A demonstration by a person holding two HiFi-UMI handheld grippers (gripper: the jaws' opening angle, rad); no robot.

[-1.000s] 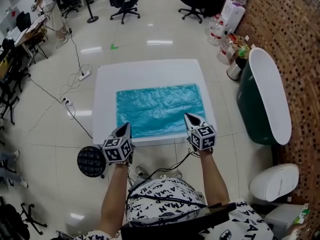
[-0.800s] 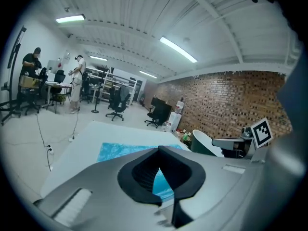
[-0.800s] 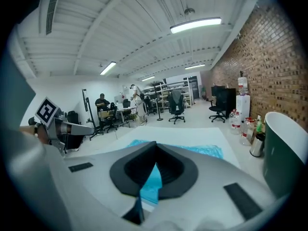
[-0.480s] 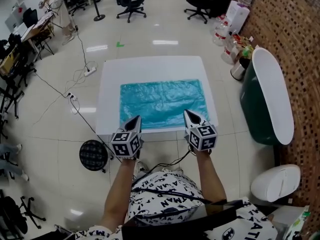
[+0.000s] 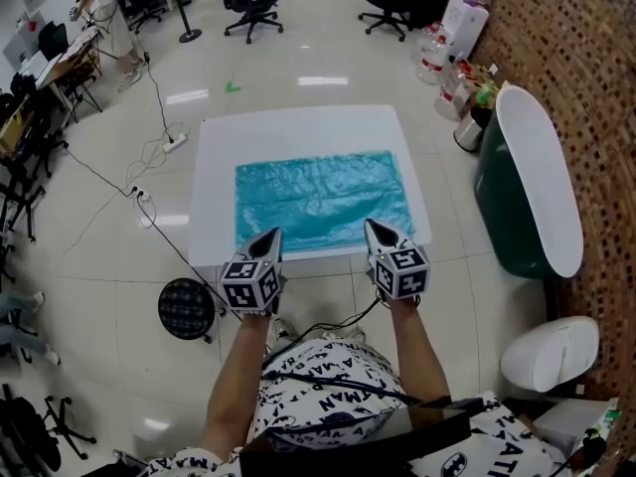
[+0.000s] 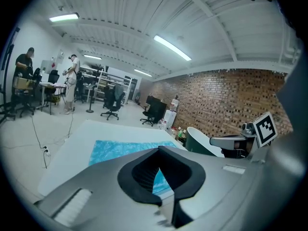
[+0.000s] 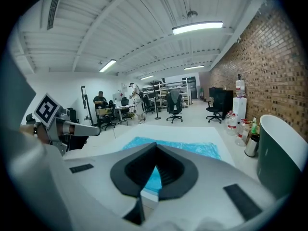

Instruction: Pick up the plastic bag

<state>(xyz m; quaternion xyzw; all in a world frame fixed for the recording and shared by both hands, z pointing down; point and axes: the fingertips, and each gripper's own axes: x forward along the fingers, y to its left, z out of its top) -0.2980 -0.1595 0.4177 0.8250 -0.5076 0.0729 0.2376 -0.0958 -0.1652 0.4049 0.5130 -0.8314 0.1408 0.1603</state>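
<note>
Bag: We see the crinkled turquoise plastic bag (image 5: 318, 199) spread flat, just ahead of and below both gripper tips. In the head view its near edge runs across beneath them.
Table: The bag lies on a square white table (image 5: 298, 127), which shows as a bare border on every side. The border is widest on the side away from the grippers.
Left gripper: We see the left gripper (image 5: 270, 235) with its jaws pressed together at the tips and nothing pinched. In its own view, blue plastic shows only through the gap behind the tips. It hangs over the near left part of the bag.
Right gripper: The right gripper (image 5: 376, 227) is level with the left one, and its jaws are likewise closed on nothing. It hangs over the near right part of the bag.
Between the grippers: The two are well apart, with the middle of the bag's near edge between them.
Right of the right gripper: We see a dark green tub with a long white oval top (image 5: 527, 197). A red brick wall (image 5: 586, 87) runs behind it.
Left of the left gripper: A round black mesh object (image 5: 186, 308) sits on the pale tiled floor. Farther ahead, black cables (image 5: 149, 157) trail across the floor.
Far ahead: We make out black office chairs (image 5: 248, 3) beyond the table.
</note>
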